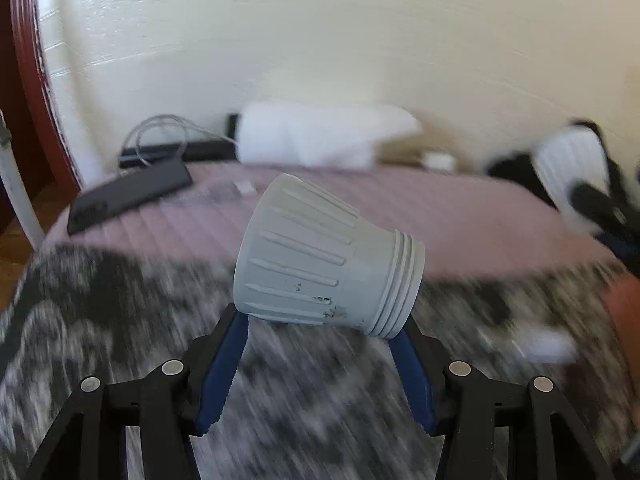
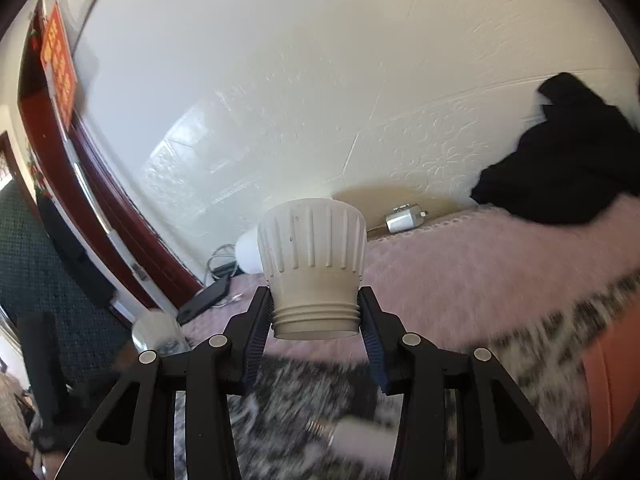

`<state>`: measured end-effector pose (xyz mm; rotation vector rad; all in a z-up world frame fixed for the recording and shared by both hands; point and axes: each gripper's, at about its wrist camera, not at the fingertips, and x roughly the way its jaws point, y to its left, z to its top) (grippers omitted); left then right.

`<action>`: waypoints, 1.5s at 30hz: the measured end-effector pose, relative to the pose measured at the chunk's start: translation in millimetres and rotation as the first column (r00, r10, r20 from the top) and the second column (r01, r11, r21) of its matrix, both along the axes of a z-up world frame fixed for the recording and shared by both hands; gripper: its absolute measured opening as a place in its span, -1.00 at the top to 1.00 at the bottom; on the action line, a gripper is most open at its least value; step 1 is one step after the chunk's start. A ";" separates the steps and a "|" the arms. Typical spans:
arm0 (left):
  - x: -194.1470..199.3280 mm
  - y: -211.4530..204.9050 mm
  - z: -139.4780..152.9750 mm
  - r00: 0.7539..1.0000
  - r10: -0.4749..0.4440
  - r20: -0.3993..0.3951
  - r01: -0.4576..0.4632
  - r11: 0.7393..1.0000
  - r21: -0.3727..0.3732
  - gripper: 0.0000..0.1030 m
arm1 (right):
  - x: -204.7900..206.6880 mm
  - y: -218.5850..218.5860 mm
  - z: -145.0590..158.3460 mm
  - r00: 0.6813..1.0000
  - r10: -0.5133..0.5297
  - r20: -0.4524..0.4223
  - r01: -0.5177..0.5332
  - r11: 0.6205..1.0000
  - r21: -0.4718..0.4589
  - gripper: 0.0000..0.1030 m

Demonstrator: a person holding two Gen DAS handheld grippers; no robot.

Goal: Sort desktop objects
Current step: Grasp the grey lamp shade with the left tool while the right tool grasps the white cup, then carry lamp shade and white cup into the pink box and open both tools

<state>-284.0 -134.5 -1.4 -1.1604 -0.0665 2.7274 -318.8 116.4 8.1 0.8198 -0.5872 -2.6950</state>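
In the left wrist view a grey ribbed lamp housing (image 1: pixel 320 256) lies tilted sideways, threaded neck to the right. My left gripper (image 1: pixel 320 320) is shut on it, blue pads at its two ends. In the right wrist view a cream ribbed lamp housing (image 2: pixel 312 260) stands wide end up, threaded neck toward the camera. My right gripper (image 2: pixel 314 300) is shut on its neck. Both are held above a black-and-white patterned cloth (image 1: pixel 120 320), which is blurred by motion.
A pink blanket (image 2: pixel 460 272) covers the surface behind. On it lie a black phone (image 1: pixel 128 196), cables (image 1: pixel 160 136) and a white charger (image 2: pixel 402 218). Dark clothing (image 2: pixel 560 168) sits at the right wall. A blurred bulb with a metal screw base (image 2: pixel 356 436) lies below; an orange object (image 2: pixel 612 380) is at the right edge.
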 end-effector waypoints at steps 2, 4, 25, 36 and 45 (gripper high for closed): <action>39.6 7.8 6.8 0.999 -0.032 -0.002 0.032 0.999 0.032 -0.18 | 26.6 -2.8 6.7 1.000 -0.011 -0.006 0.011 1.000 0.016 0.10; 82.5 12.7 22.7 0.998 -0.048 -0.029 0.050 0.997 0.063 -0.18 | 57.7 -6.9 15.5 1.000 -0.012 -0.013 0.013 0.999 0.039 0.10; 361.0 195.6 152.2 0.951 -0.117 -0.286 0.147 0.985 0.087 -0.19 | 435.3 144.4 152.1 0.979 -0.151 -0.133 0.144 0.987 -0.065 0.09; 287.8 298.7 118.0 0.912 -0.297 -0.282 0.332 0.939 0.085 -0.19 | 394.9 255.7 91.4 0.892 -0.452 -0.023 0.450 0.891 -0.053 0.09; 247.6 323.0 68.3 0.919 -0.350 -0.181 0.365 0.930 0.052 -0.20 | 352.8 264.2 48.7 0.818 -0.570 0.076 0.574 0.801 -0.172 0.09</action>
